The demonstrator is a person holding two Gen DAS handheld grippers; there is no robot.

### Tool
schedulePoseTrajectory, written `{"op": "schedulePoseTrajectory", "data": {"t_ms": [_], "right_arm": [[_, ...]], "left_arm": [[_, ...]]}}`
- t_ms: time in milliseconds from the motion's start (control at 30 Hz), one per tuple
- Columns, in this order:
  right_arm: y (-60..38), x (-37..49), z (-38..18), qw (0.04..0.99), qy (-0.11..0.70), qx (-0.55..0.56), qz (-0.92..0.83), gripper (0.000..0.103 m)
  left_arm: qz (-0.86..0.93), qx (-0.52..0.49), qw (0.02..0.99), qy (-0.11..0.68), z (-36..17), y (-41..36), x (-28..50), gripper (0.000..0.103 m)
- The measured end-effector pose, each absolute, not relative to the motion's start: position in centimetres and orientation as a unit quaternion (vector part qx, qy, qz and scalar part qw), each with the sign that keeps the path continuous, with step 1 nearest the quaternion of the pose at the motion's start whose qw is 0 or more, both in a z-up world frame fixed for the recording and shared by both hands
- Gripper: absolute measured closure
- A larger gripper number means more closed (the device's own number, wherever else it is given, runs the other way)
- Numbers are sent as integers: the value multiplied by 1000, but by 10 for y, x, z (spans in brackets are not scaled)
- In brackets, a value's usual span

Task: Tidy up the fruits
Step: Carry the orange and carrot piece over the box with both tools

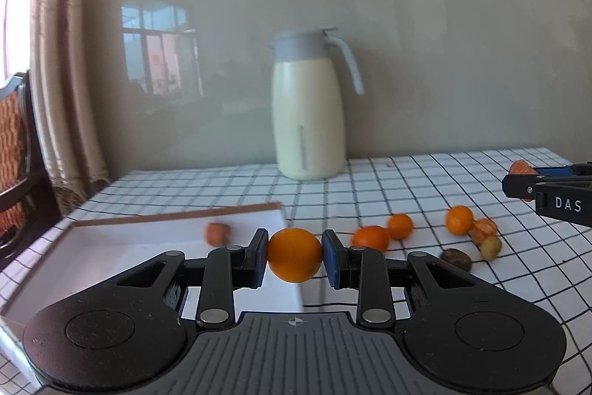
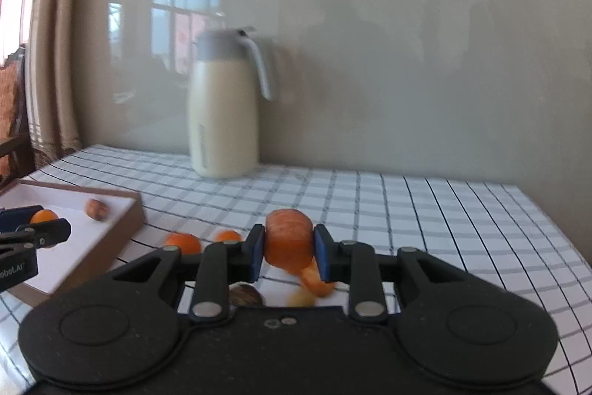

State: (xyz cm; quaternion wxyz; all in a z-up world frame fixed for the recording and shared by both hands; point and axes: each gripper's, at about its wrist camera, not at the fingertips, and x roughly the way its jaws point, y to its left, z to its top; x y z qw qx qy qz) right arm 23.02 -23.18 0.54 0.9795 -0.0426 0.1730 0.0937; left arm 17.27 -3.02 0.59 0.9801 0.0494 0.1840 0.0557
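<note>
Left tool (image 1: 295, 256): clamped on a whole orange (image 1: 295, 255), above the tray (image 1: 111, 239) edge.
Right tool (image 2: 288, 247): clamped on a peeled orange piece (image 2: 288, 241), above the table (image 2: 444, 210).

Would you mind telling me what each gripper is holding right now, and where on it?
The left gripper clamps a whole orange by its sides. The right gripper clamps a peeled orange piece across its flanks.

Surface (image 1: 425, 180) under white cloth with black grid lines. Directly on it: cream jug with grey lid and handle (image 1: 309, 106) at back wall, shallow brown-rimmed white tray (image 1: 177, 215) at left, small orange fruits (image 1: 399, 226), dark brown round nut (image 1: 456, 258) near tray.
</note>
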Motion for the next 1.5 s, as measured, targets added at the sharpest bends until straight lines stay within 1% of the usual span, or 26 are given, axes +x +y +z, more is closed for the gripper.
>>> {"op": "schedulePoseTrajectory", "data": {"t_ms": [333,800,1133,1400,1433,1467,1500], "right_arm": [[-176,221,18,976,146,-56,154,83],[-92,220,16,959,142,-78,232,83],[-60,235,4,951,159,-82,250,83],[-36,266,-7,945,182,-73,261,83],[-34,269,-8,946,181,-77,258,78],[-32,271,-9,950,177,-86,243,68],[-33,271,-9,958,162,-89,220,31]], "left_arm": [[106,36,980,162,19,29,156,71],[179,10,970,166,12,112,146,71],[219,-4,959,178,3,164,160,71],[230,-19,952,200,-6,183,183,71],[230,-24,952,200,-7,185,184,71],[231,-26,952,198,-9,185,184,69],[234,-24,952,195,-9,186,183,60]]}}
